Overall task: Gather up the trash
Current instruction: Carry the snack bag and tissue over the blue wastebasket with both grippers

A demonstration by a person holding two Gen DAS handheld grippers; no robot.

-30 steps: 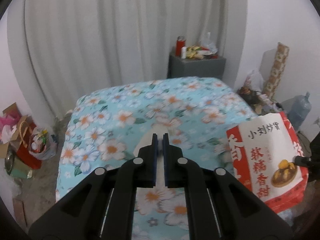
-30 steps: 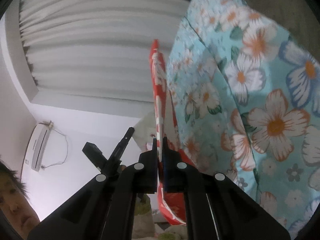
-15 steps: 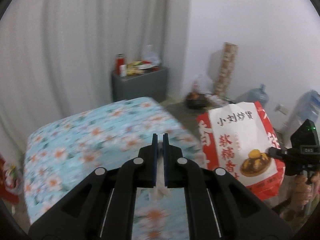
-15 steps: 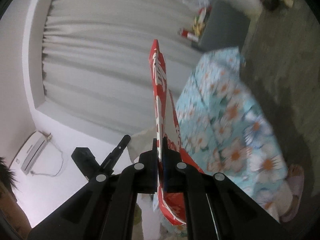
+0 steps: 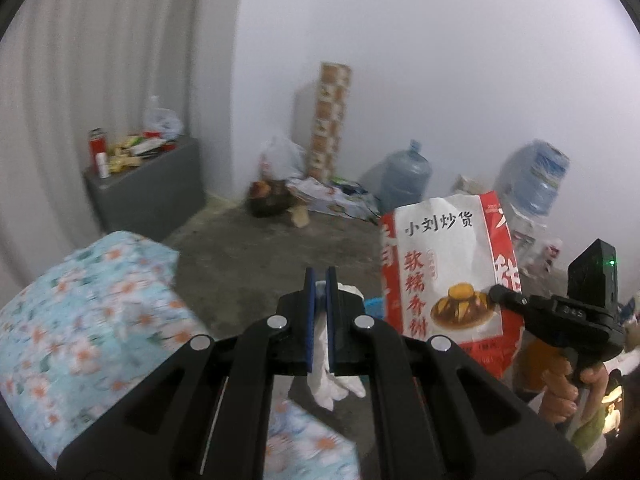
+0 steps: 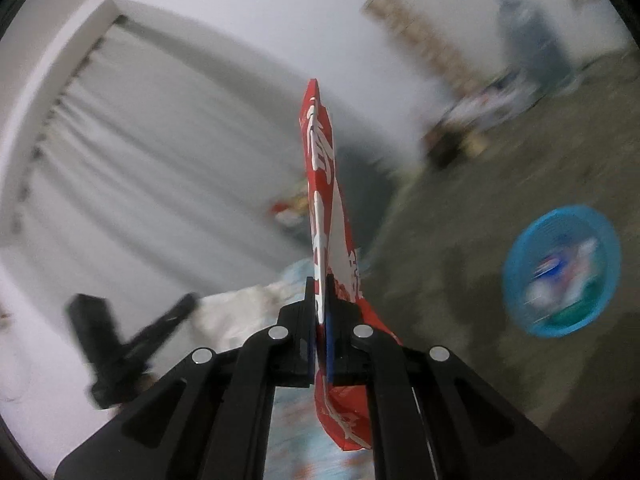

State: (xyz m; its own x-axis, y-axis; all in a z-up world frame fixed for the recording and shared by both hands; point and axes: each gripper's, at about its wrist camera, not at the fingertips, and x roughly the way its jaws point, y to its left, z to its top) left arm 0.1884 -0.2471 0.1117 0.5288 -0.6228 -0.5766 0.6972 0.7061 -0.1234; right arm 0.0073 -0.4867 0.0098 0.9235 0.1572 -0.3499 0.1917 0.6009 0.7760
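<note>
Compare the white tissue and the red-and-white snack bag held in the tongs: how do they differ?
The tissue is plain white and crumpled; the snack bag is red and white with printed writing. The tissue hangs limp and small; the bag stands flat and far larger. Each is clamped in shut tongs: left tongs, right tongs.

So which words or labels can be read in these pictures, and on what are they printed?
"小刘炒货": black, top of the red and white snack bag.
"软糯香甜": red, down the bag's front.
Large white characters on the bag's red borders: cut off, unreadable.
Small display on the right claw handle: too small.
Everything else: blurred.
</note>
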